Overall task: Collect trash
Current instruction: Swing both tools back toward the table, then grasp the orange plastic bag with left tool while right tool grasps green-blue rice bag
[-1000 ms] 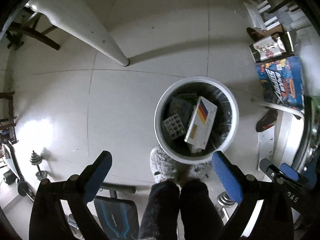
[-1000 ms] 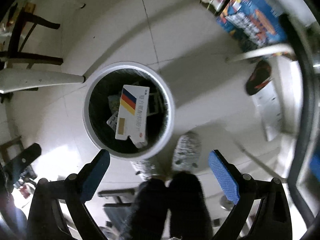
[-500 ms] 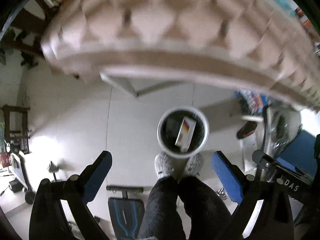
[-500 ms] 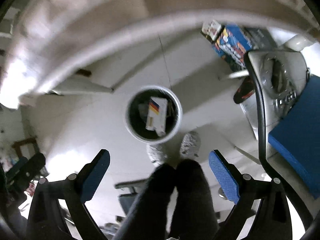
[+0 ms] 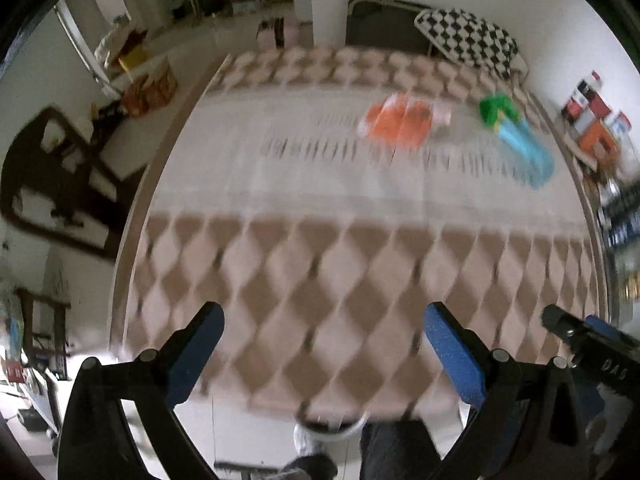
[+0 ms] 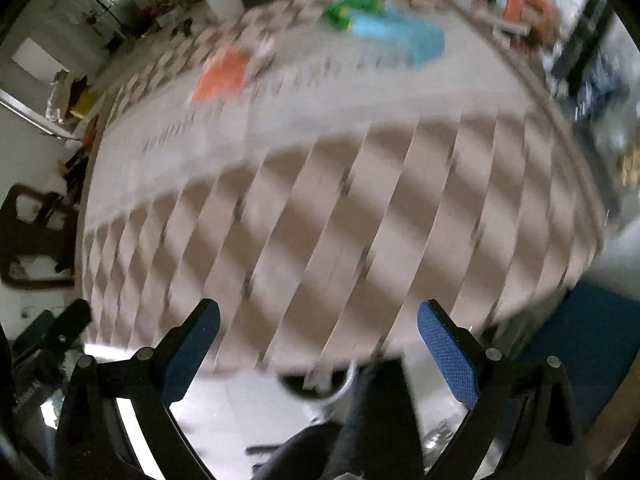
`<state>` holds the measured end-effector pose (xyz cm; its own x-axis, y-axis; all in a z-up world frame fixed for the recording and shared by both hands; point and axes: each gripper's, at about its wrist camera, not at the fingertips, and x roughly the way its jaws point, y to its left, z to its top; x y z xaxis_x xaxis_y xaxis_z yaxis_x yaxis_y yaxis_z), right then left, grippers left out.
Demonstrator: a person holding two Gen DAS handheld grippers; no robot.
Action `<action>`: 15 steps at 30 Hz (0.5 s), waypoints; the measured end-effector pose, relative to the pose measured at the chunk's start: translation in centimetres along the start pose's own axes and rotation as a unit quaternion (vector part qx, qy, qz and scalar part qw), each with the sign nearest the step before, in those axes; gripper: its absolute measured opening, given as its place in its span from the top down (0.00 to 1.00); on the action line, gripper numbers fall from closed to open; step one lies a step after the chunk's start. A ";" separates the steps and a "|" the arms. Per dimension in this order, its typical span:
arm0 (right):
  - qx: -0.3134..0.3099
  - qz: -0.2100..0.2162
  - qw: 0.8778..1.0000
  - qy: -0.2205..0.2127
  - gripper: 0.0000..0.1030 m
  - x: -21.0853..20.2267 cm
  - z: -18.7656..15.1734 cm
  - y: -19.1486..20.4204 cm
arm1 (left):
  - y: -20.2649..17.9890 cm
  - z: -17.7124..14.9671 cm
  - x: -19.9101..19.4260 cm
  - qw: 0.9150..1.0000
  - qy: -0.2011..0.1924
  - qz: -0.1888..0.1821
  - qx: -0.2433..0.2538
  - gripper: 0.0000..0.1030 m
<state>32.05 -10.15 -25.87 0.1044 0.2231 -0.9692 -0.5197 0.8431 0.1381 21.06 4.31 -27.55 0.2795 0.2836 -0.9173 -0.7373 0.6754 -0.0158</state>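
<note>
Nearest, at the person's dark trouser legs (image 5: 394,450), the white rim of a round bin (image 5: 332,430) peeks from under the table edge. Both grippers hover at that near edge with nothing between their blue-padded fingers: the left gripper (image 5: 322,354) has its jaws spread wide, and the right gripper (image 6: 318,350) is just as wide apart, a blue chair seat (image 6: 592,340) beside it.

The table wears a cloth of brown and pink diamonds (image 5: 320,280), with a paler band across the middle; everything is smeared by motion.

The trash lies well apart from both tools, on the far half. An orange and white wrapper (image 5: 398,122) sits flat on the pale band, its print unreadable. To its right lies a light blue packet with a green end (image 5: 516,136), tilted across the cloth.

Beyond the table, a black-and-white checked cushion (image 5: 468,42) rests on a dark chair against the white wall, and colourful boxes (image 5: 592,120) are stacked at the right.
</note>
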 end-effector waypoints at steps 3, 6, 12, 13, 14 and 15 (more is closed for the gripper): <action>-0.015 -0.025 1.000 -0.001 0.03 0.8 7.3 -2.3 | -2.1 5.3 2.2 1.000 0.012 0.002 -0.010 0.00; -0.037 -0.046 0.998 0.012 0.03 2.4 14.6 -4.6 | -4.2 9.6 5.1 0.999 0.034 0.018 -0.019 0.00; -0.081 -0.070 0.992 0.059 0.02 8.0 26.2 -6.9 | -7.9 15.6 11.4 0.996 0.076 0.049 -0.026 0.00; -0.090 -0.074 0.991 0.070 0.02 9.1 28.1 -7.2 | -8.3 16.4 12.3 0.995 0.082 0.054 -0.025 0.00; -0.096 -0.075 0.990 0.076 0.02 9.9 29.2 -7.4 | -8.6 17.0 13.1 0.994 0.088 0.056 -0.025 0.00; -0.105 -0.078 0.988 0.082 0.02 10.8 30.5 -7.4 | -9.0 17.6 14.0 0.994 0.095 0.057 -0.025 0.00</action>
<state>62.93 0.94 -31.15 0.0676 0.0024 -0.9977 -0.6744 0.7370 -0.0439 42.41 14.23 -33.27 0.0752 0.2196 -0.9727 -0.7887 0.6099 0.0768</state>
